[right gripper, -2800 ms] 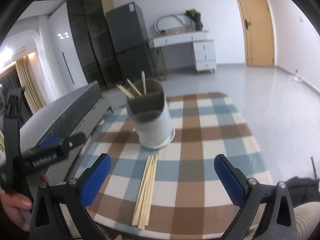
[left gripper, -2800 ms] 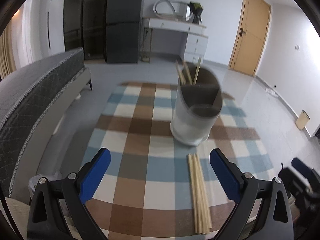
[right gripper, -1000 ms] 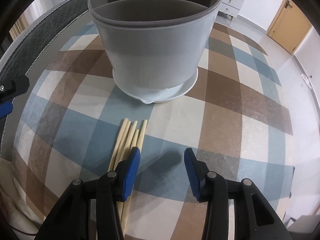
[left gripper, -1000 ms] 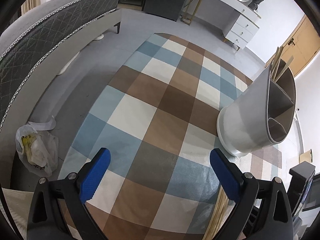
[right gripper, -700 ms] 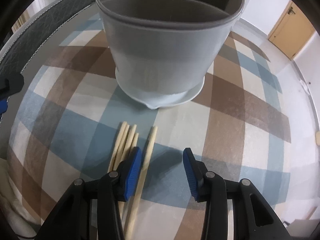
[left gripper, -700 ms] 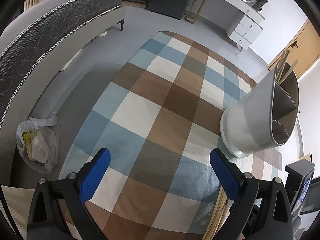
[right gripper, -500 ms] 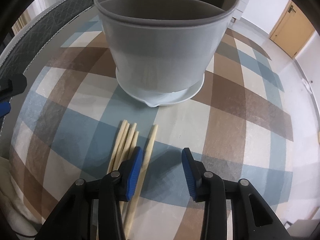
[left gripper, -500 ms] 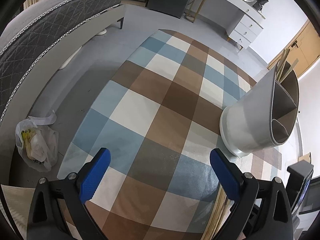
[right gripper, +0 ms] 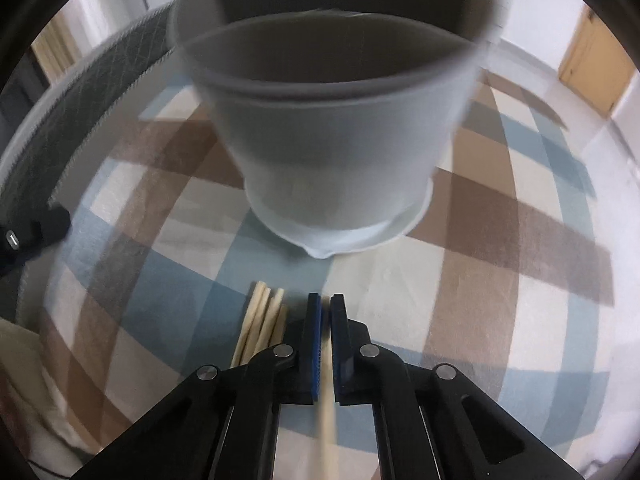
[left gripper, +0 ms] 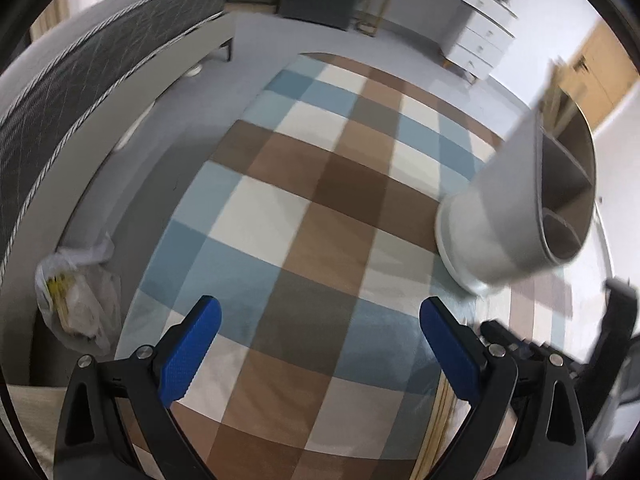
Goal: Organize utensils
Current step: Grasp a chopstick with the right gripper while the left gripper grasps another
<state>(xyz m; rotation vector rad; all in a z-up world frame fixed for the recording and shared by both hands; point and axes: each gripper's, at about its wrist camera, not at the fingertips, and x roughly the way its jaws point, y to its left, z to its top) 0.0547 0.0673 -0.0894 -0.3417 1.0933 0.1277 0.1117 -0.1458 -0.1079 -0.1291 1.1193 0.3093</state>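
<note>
My right gripper [right gripper: 326, 300] is shut on one wooden chopstick [right gripper: 327, 420], which runs back between the blue pads toward the camera. Just left of it, several more chopsticks [right gripper: 262, 322] lie in a bundle on the checked cloth [right gripper: 500, 320]. The grey utensil holder [right gripper: 332, 120] stands right ahead of that gripper, its divided inside blurred. In the left wrist view the same holder [left gripper: 516, 216] stands at the right, with chopstick ends poking out at its far side. My left gripper [left gripper: 318, 320] hangs open over the cloth with nothing between its fingers. The bundle's ends [left gripper: 438, 428] show by its right finger.
The cloth covers a small table whose edge [left gripper: 160, 248] drops to grey floor on the left. A grey mattress [left gripper: 80, 92] lies along the left, a plastic bag [left gripper: 76, 300] on the floor beside it. A white dresser [left gripper: 476, 40] and a wooden door [left gripper: 600, 68] are at the back.
My right gripper has shut, from part open beside the bundle to clamped on a single chopstick that had slid apart from the others. The left gripper has stayed open and about where it was.
</note>
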